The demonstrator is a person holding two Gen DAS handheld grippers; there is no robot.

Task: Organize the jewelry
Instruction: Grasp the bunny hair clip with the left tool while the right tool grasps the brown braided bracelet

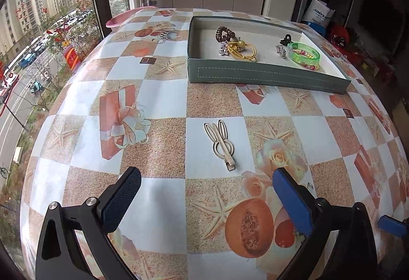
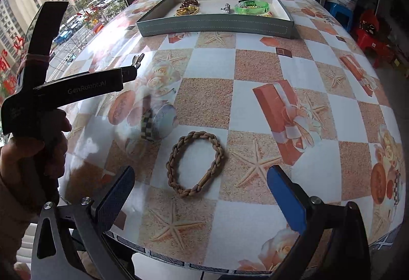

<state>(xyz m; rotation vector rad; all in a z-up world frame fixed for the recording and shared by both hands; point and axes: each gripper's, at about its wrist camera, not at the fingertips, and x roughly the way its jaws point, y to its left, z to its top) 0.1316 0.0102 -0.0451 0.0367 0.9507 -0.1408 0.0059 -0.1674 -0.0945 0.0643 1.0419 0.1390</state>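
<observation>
A cream rabbit-shaped hair clip point(image 1: 221, 142) lies on the checked tablecloth just ahead of my left gripper point(image 1: 208, 177), which stands open and empty. A braided brown bracelet point(image 2: 195, 163) lies on the cloth right in front of my right gripper point(image 2: 202, 177), also open and empty. At the far side sits a grey-green tray point(image 1: 265, 74) point(image 2: 217, 24) holding a brown spiral hair tie point(image 1: 225, 33), a yellow hair tie point(image 1: 242, 50), silver pieces, a black claw clip point(image 1: 286, 38) and a green bangle point(image 1: 304, 52) point(image 2: 251, 7).
The other hand-held gripper point(image 2: 76, 85), with a hand on its grip, fills the left of the right wrist view. A checked black-and-white hair piece point(image 2: 147, 124) lies left of the bracelet. A window runs along the left; a red stool point(image 2: 370, 37) and bags stand off the table's right.
</observation>
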